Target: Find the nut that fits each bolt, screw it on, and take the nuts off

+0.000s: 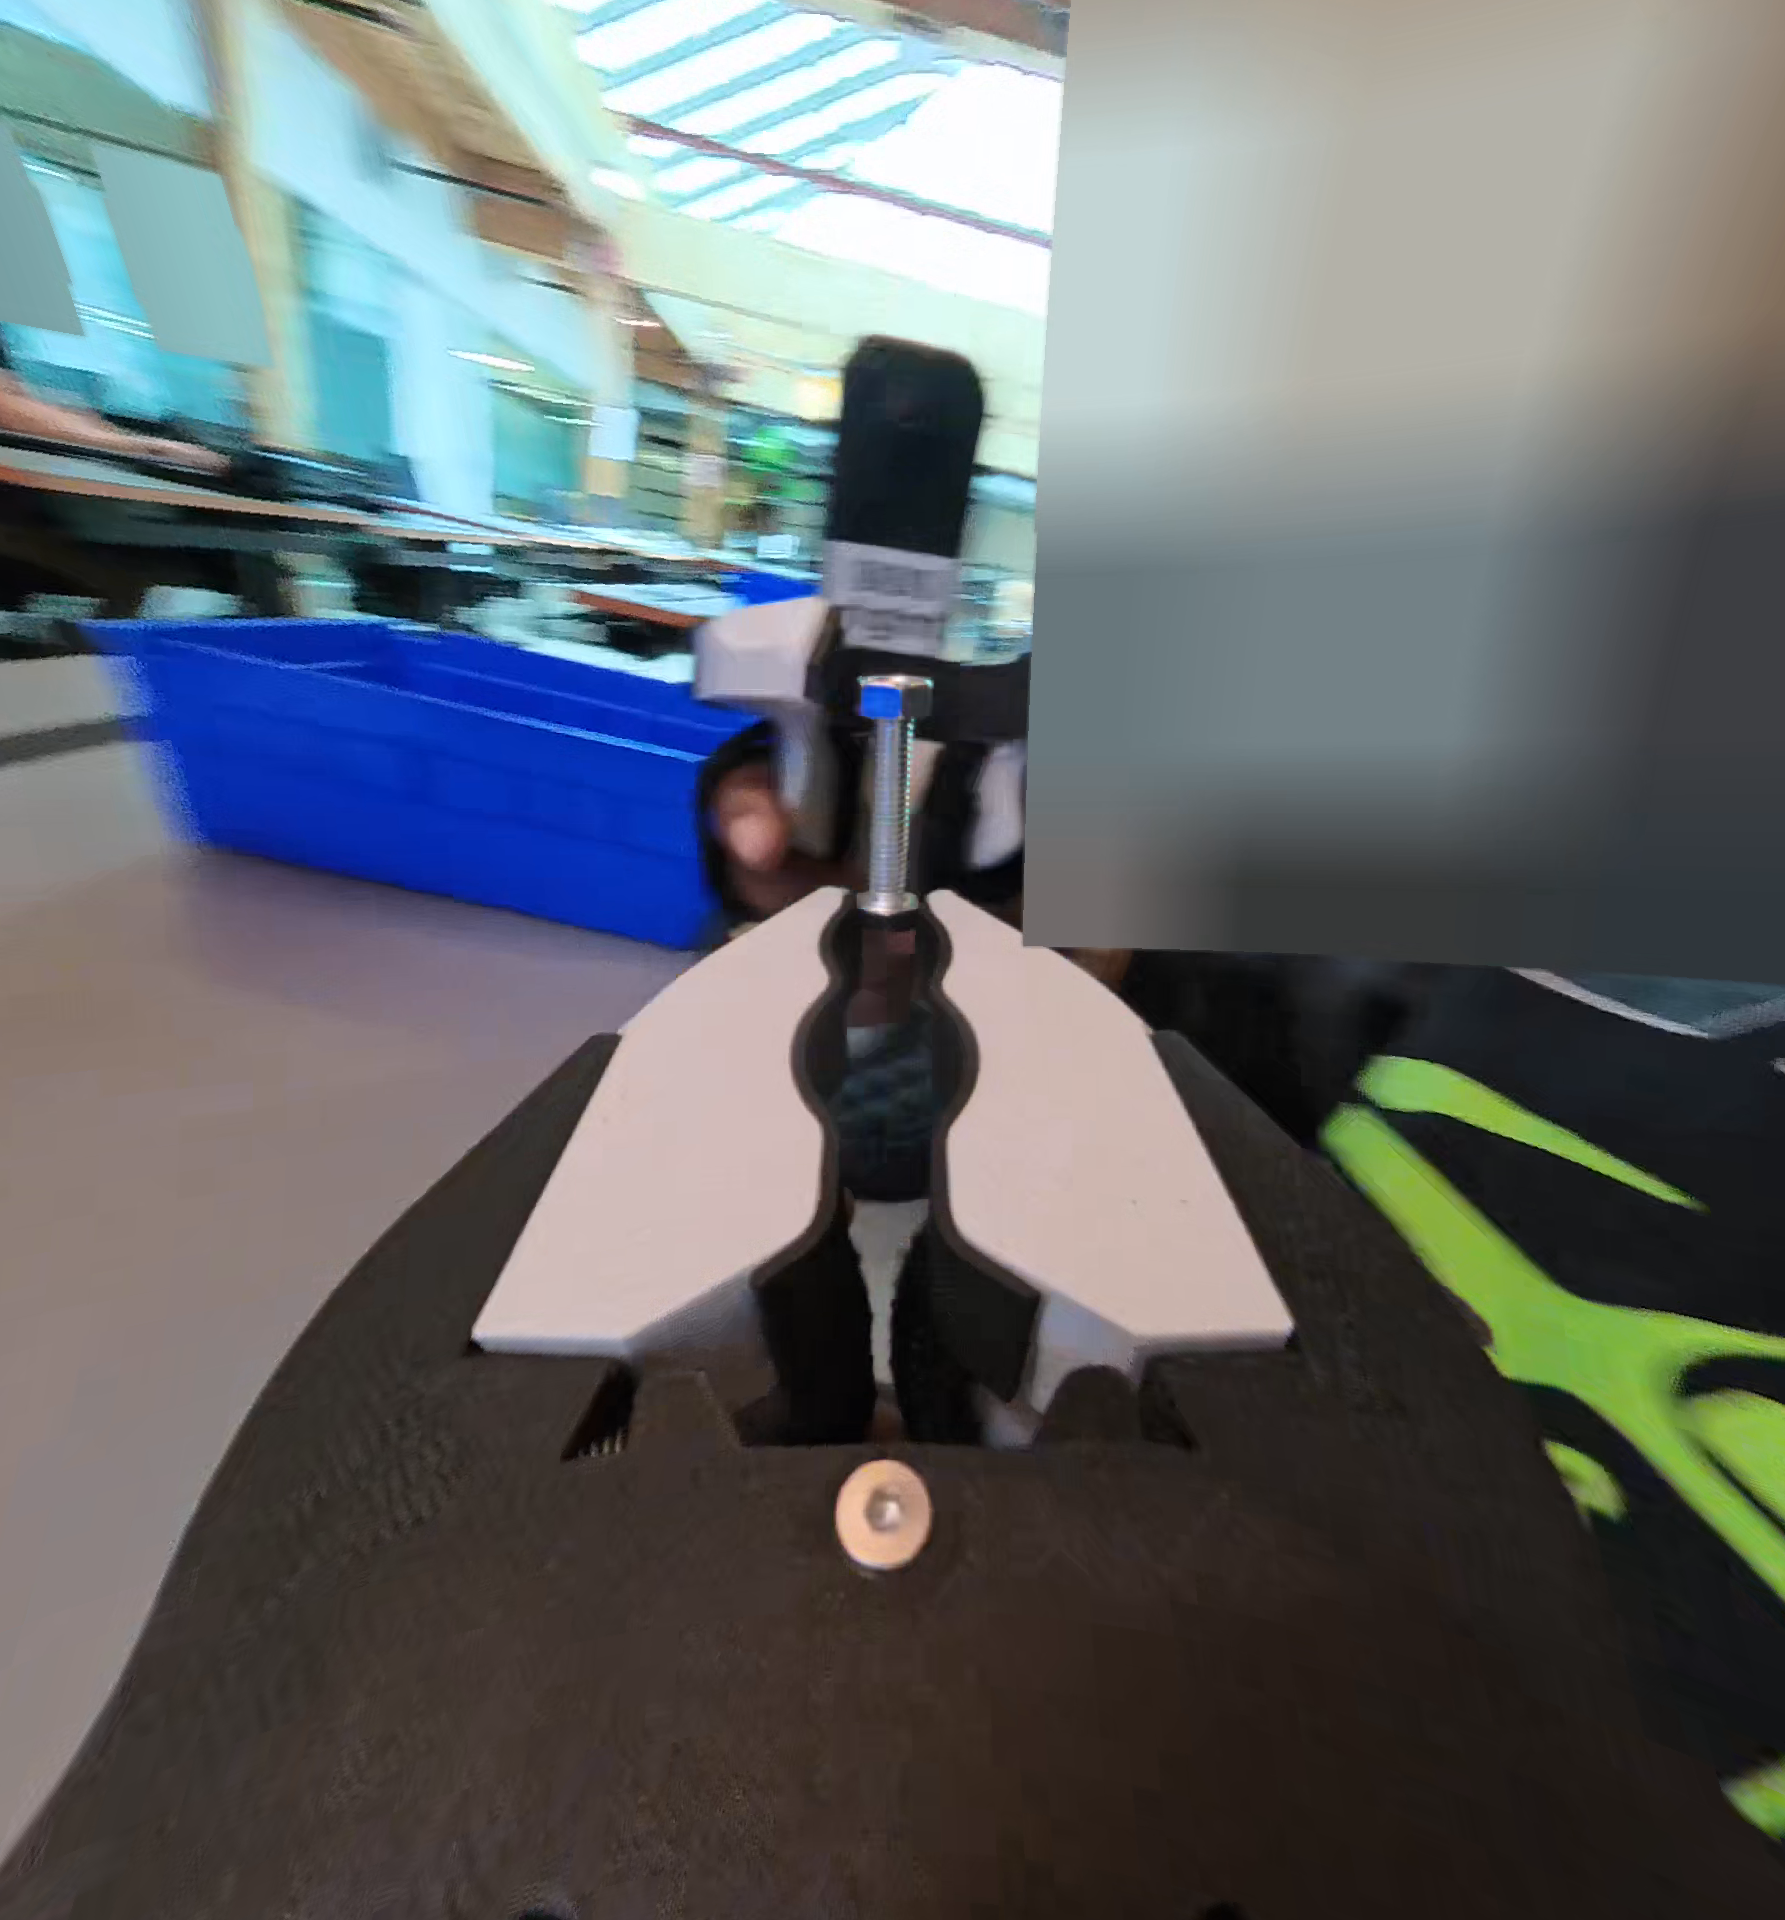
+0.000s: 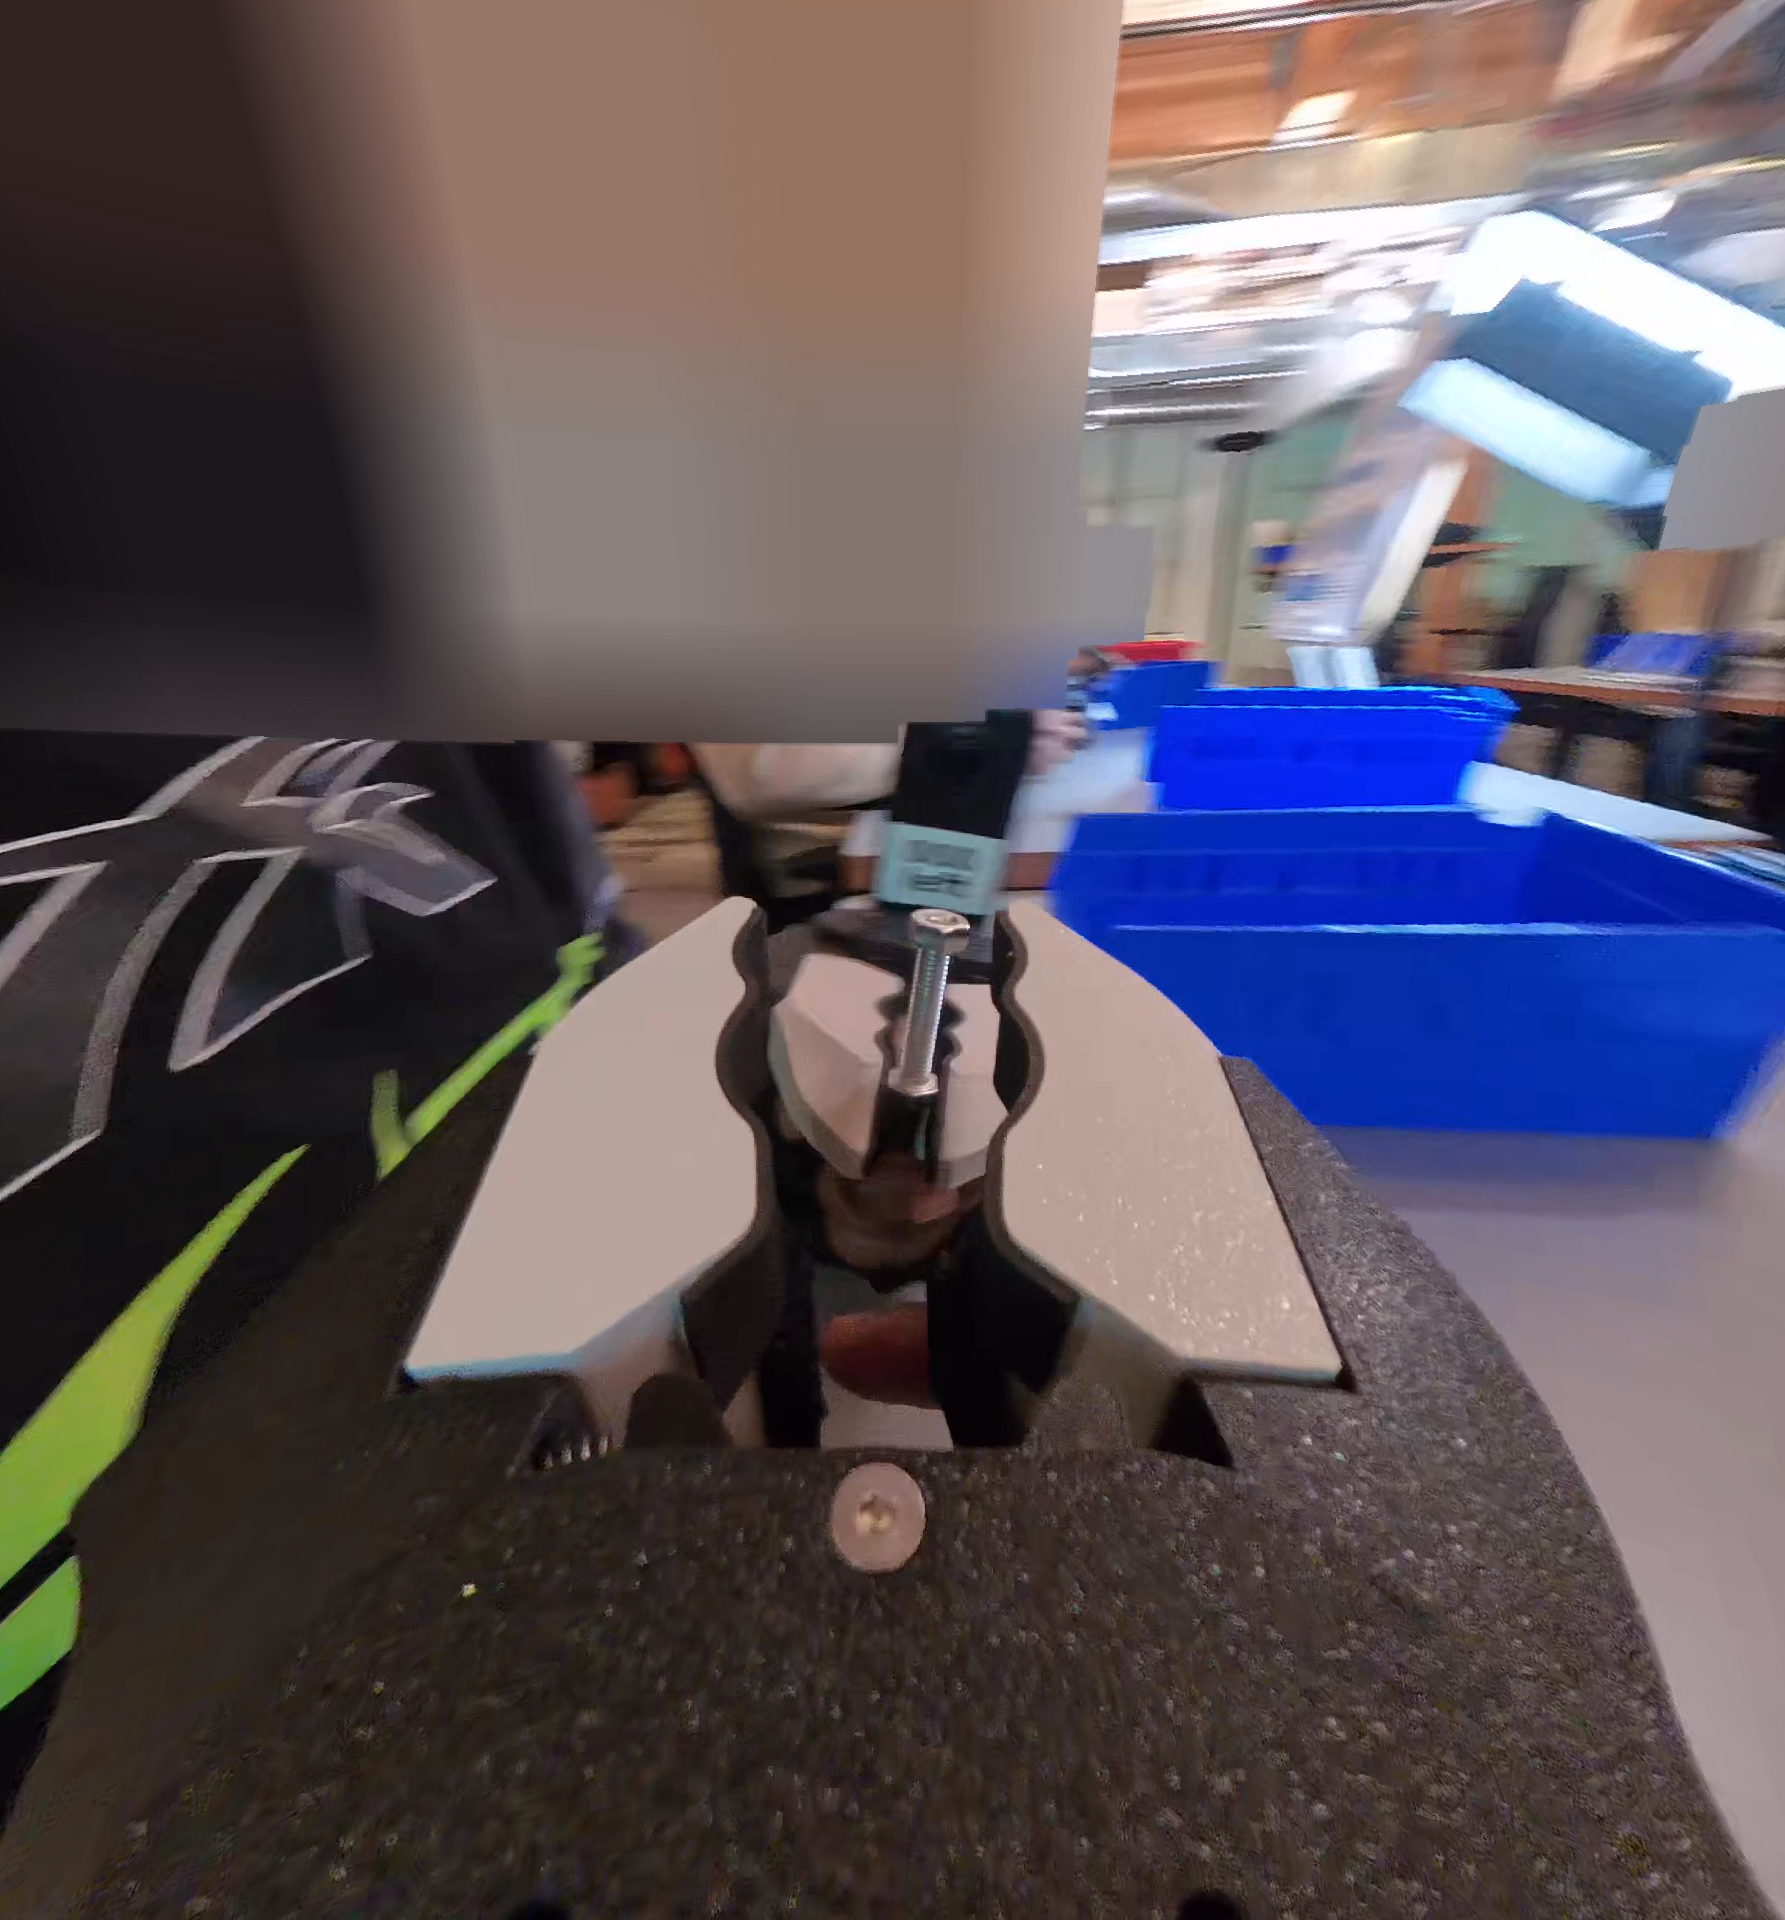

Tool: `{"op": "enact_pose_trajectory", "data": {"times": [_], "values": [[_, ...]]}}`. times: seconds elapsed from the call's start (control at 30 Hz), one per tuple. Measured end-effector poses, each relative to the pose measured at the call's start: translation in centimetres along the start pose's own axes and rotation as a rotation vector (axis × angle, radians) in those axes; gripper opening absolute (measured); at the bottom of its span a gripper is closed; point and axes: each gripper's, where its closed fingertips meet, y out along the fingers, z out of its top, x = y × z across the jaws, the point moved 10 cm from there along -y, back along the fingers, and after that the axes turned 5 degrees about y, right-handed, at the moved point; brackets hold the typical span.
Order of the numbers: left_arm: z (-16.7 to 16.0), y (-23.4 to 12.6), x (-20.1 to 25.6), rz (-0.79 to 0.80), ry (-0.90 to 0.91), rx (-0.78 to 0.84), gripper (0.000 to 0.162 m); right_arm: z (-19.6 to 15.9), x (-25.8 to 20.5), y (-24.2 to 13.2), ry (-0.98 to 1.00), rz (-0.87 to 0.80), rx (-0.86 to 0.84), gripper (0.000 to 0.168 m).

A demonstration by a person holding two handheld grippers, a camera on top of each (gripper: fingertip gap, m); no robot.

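A silver bolt (image 1: pixel 890 800) stands upright with its hex head on top. A small nut (image 1: pixel 886 902) sits at its lower end. My left gripper (image 1: pixel 886 920) is shut on that nut and holds the bolt above the table. My right gripper (image 2: pixel 883 920) is open. Its white fingers (image 1: pixel 753 665) stand on either side of the bolt head without touching it. In the right wrist view the bolt (image 2: pixel 927 997) rises from the left gripper's white fingers (image 2: pixel 826 1060), inside the gap of my right jaws.
A blue plastic bin (image 1: pixel 431 748) stands on the grey table (image 1: pixel 140 1039); the right wrist view shows it at the right (image 2: pixel 1439 987). A person's black and green shirt (image 1: pixel 1594 1247) is close behind both grippers. A hand (image 1: pixel 753 831) holds the right gripper. My hands' fingertips stand some 4 centimetres from each other.
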Motion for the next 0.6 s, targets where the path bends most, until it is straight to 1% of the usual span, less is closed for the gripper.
{"op": "enact_pose_trajectory", "data": {"times": [0.1,0.13,0.2,0.27,0.4,0.47,0.57,0.6], "values": [[-0.2,-0.3,-0.9,0.320,0.125,-0.074,0.010,-0.3,0.8,-0.3,-0.006,-0.230,0.013,0.041],[-0.3,-0.4,-1.0,0.381,0.159,-0.099,0.010,-0.5,0.9,-0.3,-0.008,-0.298,0.014,0.040],[-0.5,-0.3,-1.1,0.452,0.194,-0.129,0.010,-0.7,1.0,0.1,-0.017,-0.396,0.017,0.040],[-0.6,-0.2,-1.0,0.483,0.216,-0.150,0.010,-0.9,0.9,0.6,-0.027,-0.450,0.003,0.036],[-0.6,-0.2,-0.9,0.506,0.248,-0.161,0.010,-1.2,0.9,1.3,-0.036,-0.473,-0.044,0.031],[-0.7,-0.2,-1.0,0.510,0.245,-0.161,0.010,-1.2,0.9,1.3,-0.028,-0.470,-0.046,0.024],[-0.6,-0.3,-1.0,0.508,0.247,-0.157,0.010,-1.1,0.9,1.3,-0.036,-0.463,-0.049,0.011],[-0.6,-0.3,-1.0,0.500,0.246,-0.156,0.010,-1.0,0.9,1.2,-0.041,-0.455,-0.054,0.010]]}}
